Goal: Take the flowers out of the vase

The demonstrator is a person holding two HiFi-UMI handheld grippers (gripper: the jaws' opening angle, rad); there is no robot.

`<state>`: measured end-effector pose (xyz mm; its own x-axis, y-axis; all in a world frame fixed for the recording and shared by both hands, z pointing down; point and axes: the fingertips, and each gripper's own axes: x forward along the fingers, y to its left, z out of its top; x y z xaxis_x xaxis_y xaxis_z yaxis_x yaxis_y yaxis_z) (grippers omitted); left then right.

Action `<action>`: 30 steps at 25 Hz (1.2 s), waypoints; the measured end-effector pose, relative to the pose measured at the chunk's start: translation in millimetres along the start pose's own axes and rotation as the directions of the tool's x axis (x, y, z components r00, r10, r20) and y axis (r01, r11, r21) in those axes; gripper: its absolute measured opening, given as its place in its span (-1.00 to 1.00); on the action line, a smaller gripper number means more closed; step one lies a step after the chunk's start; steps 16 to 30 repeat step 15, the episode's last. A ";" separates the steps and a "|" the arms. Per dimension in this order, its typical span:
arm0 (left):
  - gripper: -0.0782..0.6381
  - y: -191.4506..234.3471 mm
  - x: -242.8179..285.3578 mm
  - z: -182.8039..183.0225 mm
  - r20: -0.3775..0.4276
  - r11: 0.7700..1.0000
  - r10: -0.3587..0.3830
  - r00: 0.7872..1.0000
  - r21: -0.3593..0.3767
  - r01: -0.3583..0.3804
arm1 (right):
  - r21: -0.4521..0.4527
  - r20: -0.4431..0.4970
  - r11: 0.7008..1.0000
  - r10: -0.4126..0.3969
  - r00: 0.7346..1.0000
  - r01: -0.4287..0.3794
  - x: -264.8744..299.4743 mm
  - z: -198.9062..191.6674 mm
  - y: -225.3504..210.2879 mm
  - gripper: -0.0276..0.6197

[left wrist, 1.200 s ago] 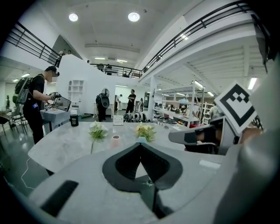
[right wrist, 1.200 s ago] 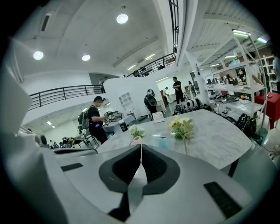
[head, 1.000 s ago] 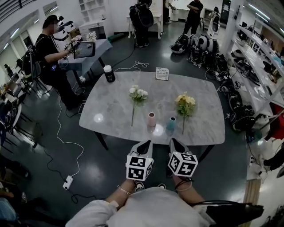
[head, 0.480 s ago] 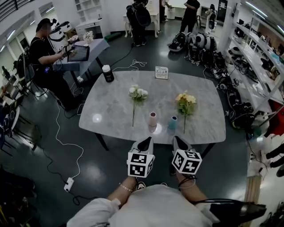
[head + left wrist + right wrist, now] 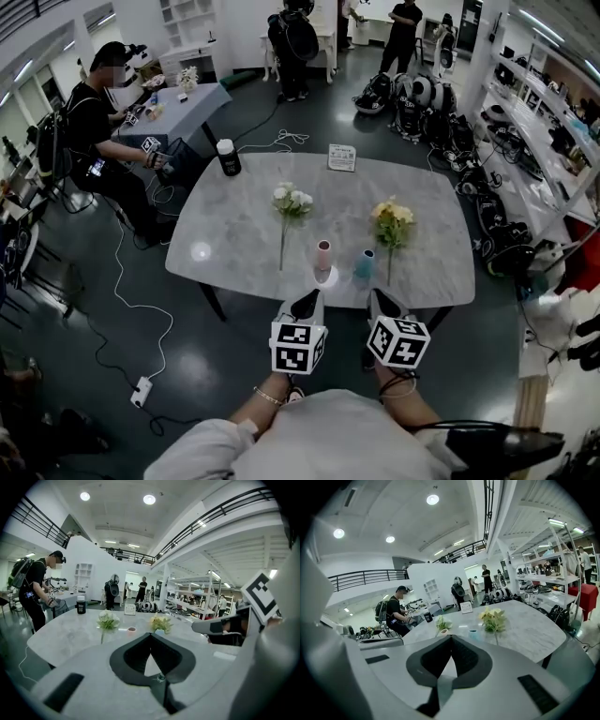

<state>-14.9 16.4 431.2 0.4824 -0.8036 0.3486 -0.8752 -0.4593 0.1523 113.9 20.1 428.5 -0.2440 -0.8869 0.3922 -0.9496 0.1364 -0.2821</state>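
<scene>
A white flower (image 5: 292, 199) lies on the grey marble table (image 5: 234, 234), left of a small pink vase (image 5: 322, 255). Right of a blue vase (image 5: 364, 266) lies a yellow flower (image 5: 392, 216). Both vases stand near the table's front edge with no flower in them. My left gripper (image 5: 306, 305) and right gripper (image 5: 382, 302) hover side by side just short of that edge, close to my body. Each is shut with nothing between its jaws; the right jaws have just closed the last bit. The left gripper view shows the white flower (image 5: 108, 619) and the yellow flower (image 5: 160, 622) beyond the jaws.
A black bottle with a white lid (image 5: 229, 157) and a sign card (image 5: 342, 157) stand at the table's far side. A person (image 5: 98, 122) works at a side table on the left. Cables and a power strip (image 5: 141, 392) lie on the floor; bags line the right.
Both grippers stay where they were, near the table's front edge. The person at the left side table has lowered the tablet and shifted pose.
</scene>
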 end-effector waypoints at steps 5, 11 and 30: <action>-0.76 5.1 -1.9 1.1 0.003 1.000 0.009 1.000 -0.012 -0.009 | -0.006 -0.010 1.000 -0.013 1.000 0.013 -2.6 -2.0 -2.3 -0.90; -0.76 8.6 1.0 -5.9 -0.002 1.000 0.015 1.000 -0.022 -0.015 | -0.007 -0.020 1.000 -0.020 1.000 0.020 -1.1 -8.7 -6.0 -0.90; -0.76 8.1 1.4 -10.4 -0.009 1.000 0.014 1.000 -0.019 -0.015 | -0.005 -0.025 1.000 -0.023 0.999 0.023 -1.0 -12.2 -7.3 -0.90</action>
